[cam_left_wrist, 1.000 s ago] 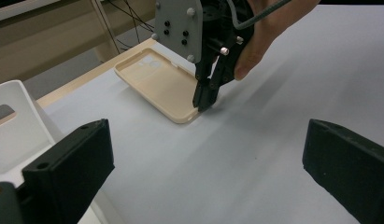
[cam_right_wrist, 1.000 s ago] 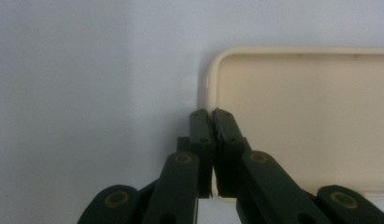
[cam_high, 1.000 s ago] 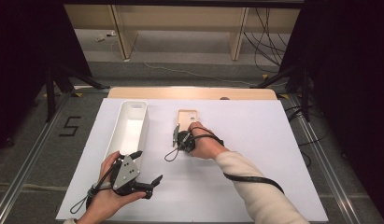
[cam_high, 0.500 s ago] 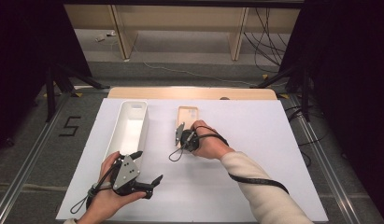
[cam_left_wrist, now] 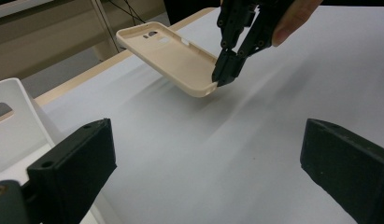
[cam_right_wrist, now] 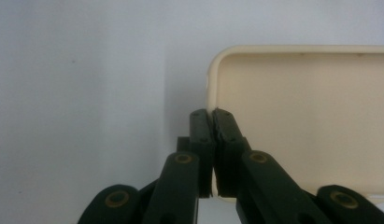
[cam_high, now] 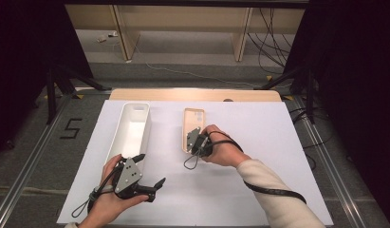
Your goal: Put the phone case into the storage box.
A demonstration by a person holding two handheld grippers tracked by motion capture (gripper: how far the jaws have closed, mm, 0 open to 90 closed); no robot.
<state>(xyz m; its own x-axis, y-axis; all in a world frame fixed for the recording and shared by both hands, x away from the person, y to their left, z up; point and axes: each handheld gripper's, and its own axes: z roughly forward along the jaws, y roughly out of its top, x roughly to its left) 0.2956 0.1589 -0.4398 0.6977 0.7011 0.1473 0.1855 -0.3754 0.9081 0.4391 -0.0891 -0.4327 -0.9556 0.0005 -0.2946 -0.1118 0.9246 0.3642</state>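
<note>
Right gripper (cam_high: 194,142) pinches the case (cam_high: 192,124) rim, near end lifted off the sheet (cam_high: 259,190). Keep your pinch firm; carry toward the bin (cam_high: 133,128) at 9 o'clock. Left gripper (cam_high: 147,173) rests spread.

Lots of bare table (cam_high: 278,142) to the right of the phone case (cam_high: 192,124), room to pass. Left of the case, a strip of open table, then the white bin (cam_high: 134,128) blocks the way.

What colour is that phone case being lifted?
Pale cream-beige phone case, clearest in the left gripper view.
</note>
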